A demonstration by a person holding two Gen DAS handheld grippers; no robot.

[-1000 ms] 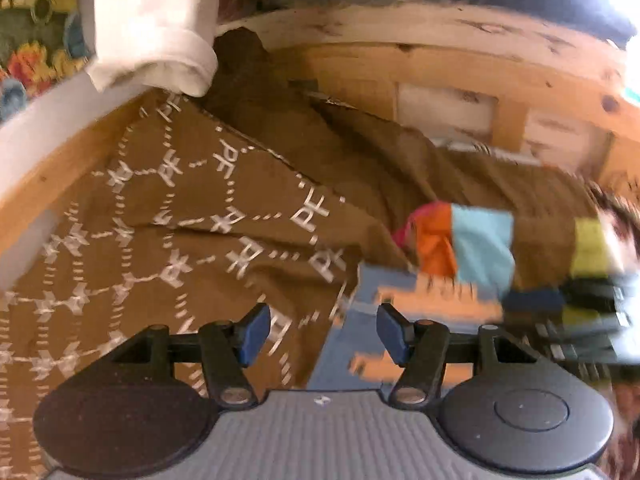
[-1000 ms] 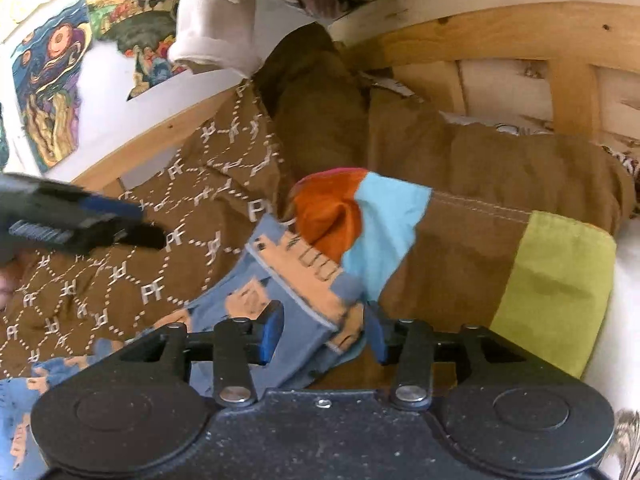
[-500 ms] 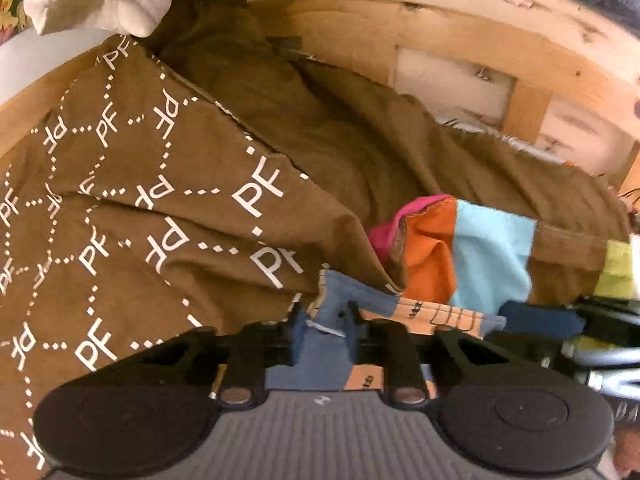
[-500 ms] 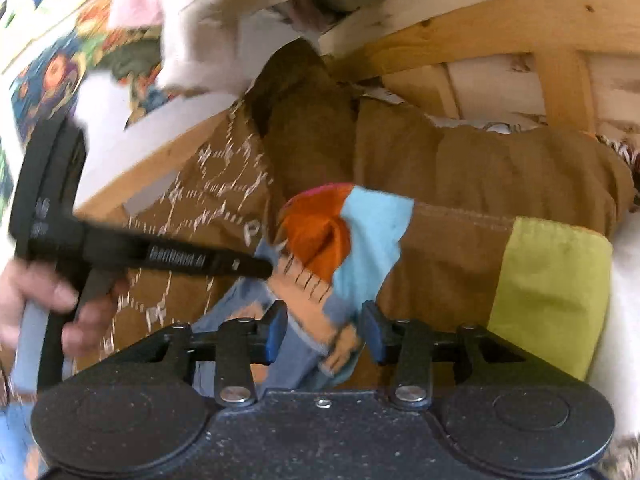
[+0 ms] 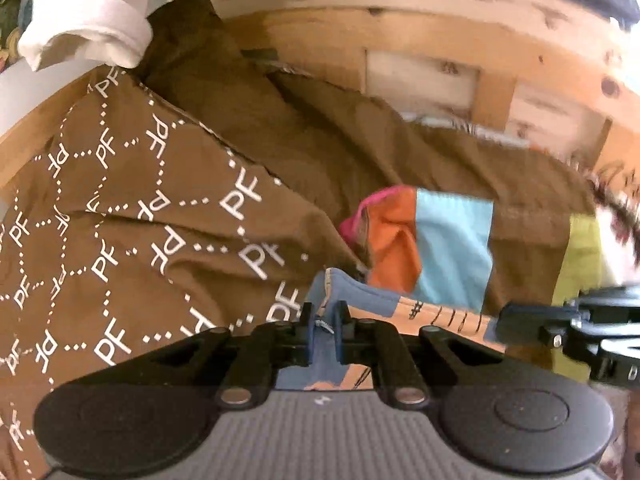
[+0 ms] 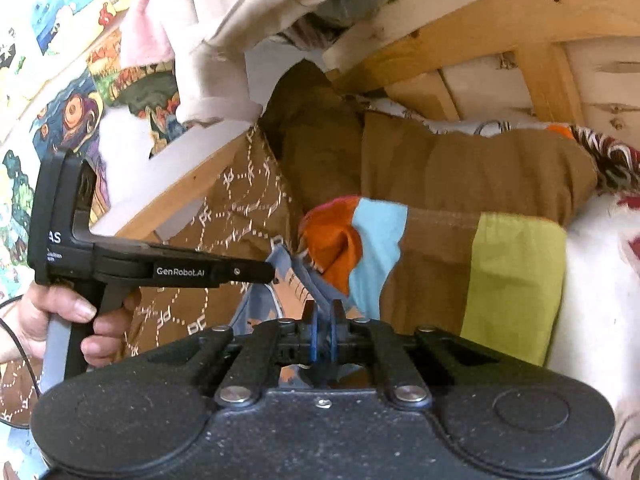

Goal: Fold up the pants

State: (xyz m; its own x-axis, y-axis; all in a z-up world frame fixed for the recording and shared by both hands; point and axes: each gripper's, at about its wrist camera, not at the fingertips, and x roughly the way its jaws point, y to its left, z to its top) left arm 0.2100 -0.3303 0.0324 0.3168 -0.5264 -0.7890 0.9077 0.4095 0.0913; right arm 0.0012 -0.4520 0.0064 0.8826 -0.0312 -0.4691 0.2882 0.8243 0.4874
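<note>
The pants [image 5: 372, 304] are blue with orange printed patches and lie on a brown bed cover; they also show in the right wrist view [image 6: 280, 276]. My left gripper [image 5: 323, 332] is shut on an edge of the blue fabric. My right gripper [image 6: 325, 332] is shut on another part of the same edge, a short way to the right. The left gripper's body [image 6: 160, 268] shows from the side in the right wrist view, held by a hand. The right gripper's body [image 5: 560, 324] shows at the right edge of the left wrist view.
A brown cover with white "PF" lettering [image 5: 140, 220] spreads to the left. A patchwork cushion [image 6: 440, 256] in orange, light blue, brown and green lies behind the pants. A wooden bed frame [image 5: 400, 40] runs behind. White clothes [image 6: 240, 40] hang above.
Both grippers went from open to shut on the pants edge; the left closed first, then the right. The left gripper moved in close beside the right.
</note>
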